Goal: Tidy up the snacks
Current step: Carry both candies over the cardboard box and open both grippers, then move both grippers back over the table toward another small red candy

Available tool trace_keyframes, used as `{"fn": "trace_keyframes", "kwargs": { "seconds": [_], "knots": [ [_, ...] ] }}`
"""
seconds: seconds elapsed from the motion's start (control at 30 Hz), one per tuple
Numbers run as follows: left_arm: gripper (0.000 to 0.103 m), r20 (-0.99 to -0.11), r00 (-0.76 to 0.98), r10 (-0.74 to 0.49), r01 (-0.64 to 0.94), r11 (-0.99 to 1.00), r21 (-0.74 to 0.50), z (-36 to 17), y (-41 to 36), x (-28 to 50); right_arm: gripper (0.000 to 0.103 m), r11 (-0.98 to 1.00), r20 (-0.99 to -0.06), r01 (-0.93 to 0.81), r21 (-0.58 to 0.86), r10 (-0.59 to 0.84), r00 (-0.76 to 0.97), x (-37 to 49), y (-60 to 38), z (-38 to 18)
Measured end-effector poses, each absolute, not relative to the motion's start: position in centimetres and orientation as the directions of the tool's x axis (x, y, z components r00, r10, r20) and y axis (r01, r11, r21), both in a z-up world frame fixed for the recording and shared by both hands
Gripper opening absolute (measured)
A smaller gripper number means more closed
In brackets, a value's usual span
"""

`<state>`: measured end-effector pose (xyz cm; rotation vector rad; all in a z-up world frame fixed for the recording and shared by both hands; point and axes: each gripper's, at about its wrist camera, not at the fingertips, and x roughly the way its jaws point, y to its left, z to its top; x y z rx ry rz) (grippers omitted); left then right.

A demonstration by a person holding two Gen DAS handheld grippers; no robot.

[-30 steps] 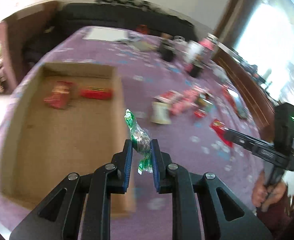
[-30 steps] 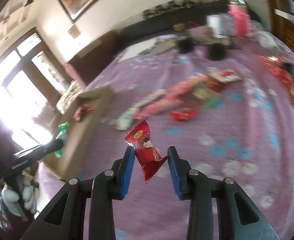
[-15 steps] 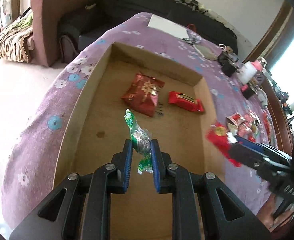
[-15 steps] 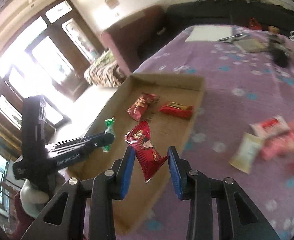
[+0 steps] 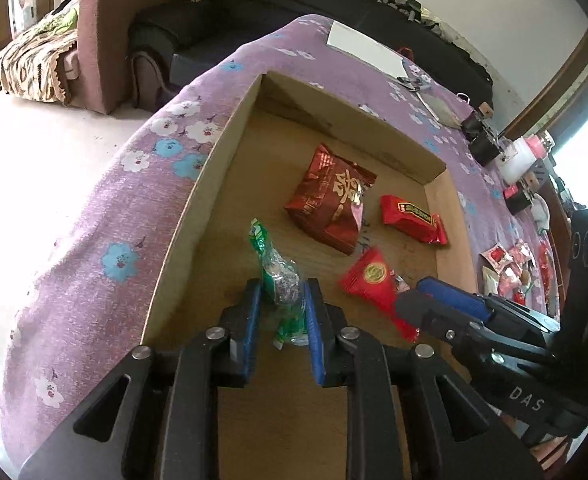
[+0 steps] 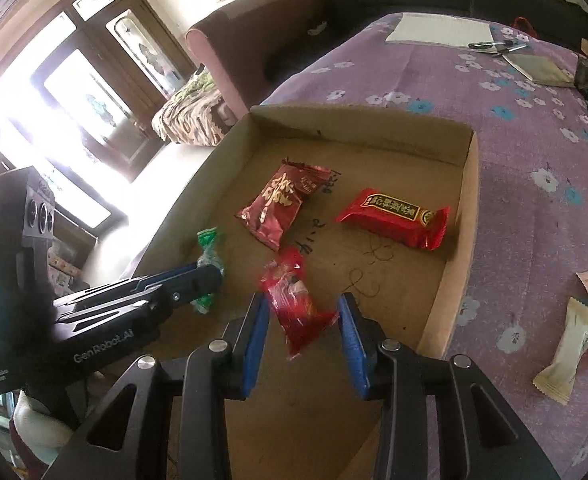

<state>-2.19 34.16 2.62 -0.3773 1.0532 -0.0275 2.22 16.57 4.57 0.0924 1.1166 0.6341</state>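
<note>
A shallow cardboard box lies on the purple flowered table. In it are a dark red snack bag and a red bar packet. My left gripper is shut on a green-wrapped candy above the box floor. My right gripper is over the box with its jaws parted; a small red packet sits blurred between them, seemingly loose.
Several loose snacks lie on the table right of the box. Paper, pens and dark containers stand at the far end. A sofa and the table's edge are to the left.
Both grippers came lower over the box. The right gripper's jaws have spread apart and the red packet has slipped and blurred between them. The left gripper still pinches the green candy.
</note>
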Motion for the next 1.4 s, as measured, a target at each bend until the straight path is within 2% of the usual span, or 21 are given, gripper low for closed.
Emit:
{"fn": "trace_keyframes", "kwargs": {
  "seconds": [0.27, 0.3, 0.33, 0.4, 0.43, 0.77, 1.1, 1.4],
  "knots": [
    [0.019, -0.843, 0.516, -0.150, -0.159, 0.950, -0.267, 3.8, 33.7, -2.9, 0.042, 0.823, -0.783, -0.425, 0.377, 0.528, 0.328, 1.5, 15.5, 5.9],
    [0.022, -0.842, 0.520, -0.143, -0.163, 0.951, -0.262, 4.1, 33.6, -3.0, 0.044, 0.822, -0.776, -0.430, 0.374, 0.531, 0.340, 1.2, 15.1, 6.4],
    [0.035, -0.844, 0.520, -0.132, -0.169, 0.952, -0.253, 4.3, 33.6, -3.1, 0.044, 0.822, -0.771, -0.434, 0.369, 0.532, 0.351, 0.9, 14.7, 6.8],
    [0.050, -0.838, 0.537, -0.096, -0.184, 0.956, -0.228, 5.0, 33.4, -3.5, 0.044, 0.825, -0.761, -0.435, 0.360, 0.530, 0.375, 0.4, 13.8, 7.6],
    [0.051, -0.830, 0.553, -0.074, -0.189, 0.959, -0.212, 5.5, 33.2, -3.9, 0.044, 0.826, -0.756, -0.434, 0.360, 0.531, 0.383, 0.1, 13.4, 7.9],
    [0.051, -0.770, 0.633, 0.080, -0.165, 0.986, -0.034, 9.1, 28.3, -7.5, 0.045, 0.848, -0.726, -0.367, 0.383, 0.522, 0.448, -2.1, 6.7, 9.0],
    [0.051, -0.730, 0.678, 0.081, -0.064, 0.997, 0.051, 10.9, 21.6, -9.3, 0.048, 0.881, -0.716, -0.253, 0.399, 0.472, 0.514, -3.6, -1.4, 8.6],
    [0.051, -0.744, 0.668, 0.034, -0.012, 0.999, 0.034, 10.9, 18.8, -9.4, 0.051, 0.899, -0.717, -0.116, 0.423, 0.410, 0.565, -3.1, -8.7, 7.3]
  ]
}}
